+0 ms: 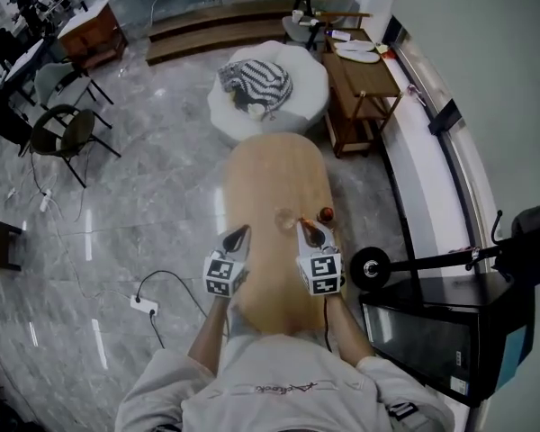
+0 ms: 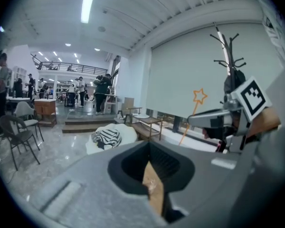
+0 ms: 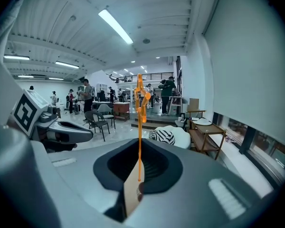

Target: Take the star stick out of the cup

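My right gripper (image 3: pixel 138 175) is shut on the thin orange star stick (image 3: pixel 139 127), which stands upright from its jaws with the star (image 3: pixel 140 91) at the top. In the head view the right gripper (image 1: pixel 308 230) hangs above the oval wooden table (image 1: pixel 270 169), just near of a small clear cup (image 1: pixel 284 218). The left gripper (image 1: pixel 240 235) is level with it on the left, its jaws together and nothing in them. The left gripper view looks past its own closed jaws (image 2: pixel 149 172) and shows the star stick (image 2: pixel 198 97) rising from the right gripper (image 2: pixel 213 120).
A small dark red thing (image 1: pixel 326 214) sits on the table by the cup. Beyond the table are a white pouf with a striped cloth (image 1: pixel 268 88) and a wooden trolley (image 1: pixel 360 93). A black cart (image 1: pixel 432 331) stands at the right. Chairs (image 1: pixel 63 133) are far left.
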`<move>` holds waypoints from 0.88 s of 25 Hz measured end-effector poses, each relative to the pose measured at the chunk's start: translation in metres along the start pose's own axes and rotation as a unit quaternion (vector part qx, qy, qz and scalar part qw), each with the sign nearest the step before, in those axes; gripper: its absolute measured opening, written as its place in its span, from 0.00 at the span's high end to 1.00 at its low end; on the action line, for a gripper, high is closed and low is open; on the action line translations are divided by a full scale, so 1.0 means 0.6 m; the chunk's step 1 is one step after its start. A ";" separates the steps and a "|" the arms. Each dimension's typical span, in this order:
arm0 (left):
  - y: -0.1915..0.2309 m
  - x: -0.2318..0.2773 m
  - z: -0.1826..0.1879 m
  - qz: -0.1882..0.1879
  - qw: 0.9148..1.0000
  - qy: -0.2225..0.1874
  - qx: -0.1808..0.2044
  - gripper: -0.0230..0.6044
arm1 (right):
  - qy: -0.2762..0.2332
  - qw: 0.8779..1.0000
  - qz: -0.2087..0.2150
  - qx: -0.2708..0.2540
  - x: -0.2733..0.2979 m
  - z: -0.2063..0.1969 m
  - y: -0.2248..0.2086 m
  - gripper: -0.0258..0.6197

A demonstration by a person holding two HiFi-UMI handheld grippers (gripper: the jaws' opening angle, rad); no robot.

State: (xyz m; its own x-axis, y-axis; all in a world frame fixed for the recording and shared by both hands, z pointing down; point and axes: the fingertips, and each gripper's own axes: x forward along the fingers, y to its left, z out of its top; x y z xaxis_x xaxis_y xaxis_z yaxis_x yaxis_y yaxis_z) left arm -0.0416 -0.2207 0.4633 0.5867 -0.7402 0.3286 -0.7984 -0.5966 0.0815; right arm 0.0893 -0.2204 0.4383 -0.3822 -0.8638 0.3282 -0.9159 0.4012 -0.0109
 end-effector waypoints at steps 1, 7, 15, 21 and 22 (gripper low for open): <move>0.000 0.002 0.009 0.000 1.000 -0.004 0.004 0.96 | -0.003 1.000 -0.001 -0.001 -0.004 0.005 -0.003 0.93; -0.006 -0.005 0.055 0.001 1.000 -0.026 0.009 0.96 | -0.014 1.000 -0.005 -0.006 -0.030 0.022 -0.011 0.93; -0.026 0.002 0.122 -0.001 0.998 -0.053 0.014 0.96 | -0.043 0.999 -0.020 -0.012 -0.056 0.077 -0.045 0.93; -0.043 0.007 0.204 -0.003 0.996 -0.087 0.037 0.96 | -0.076 0.997 -0.028 -0.015 -0.074 0.135 -0.073 0.93; -0.047 0.008 0.219 -0.003 0.995 -0.093 0.041 0.96 | -0.083 0.996 -0.029 -0.017 -0.076 0.147 -0.078 0.93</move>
State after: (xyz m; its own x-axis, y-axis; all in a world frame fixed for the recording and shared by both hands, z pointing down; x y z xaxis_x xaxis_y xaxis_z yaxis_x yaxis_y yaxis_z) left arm 0.0015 -0.2482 0.3388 0.6128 -0.7763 0.1479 -0.7853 -0.6192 0.0035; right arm 0.1390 -0.2266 0.3406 -0.3457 -0.9236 0.1658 -0.9338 0.3560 0.0361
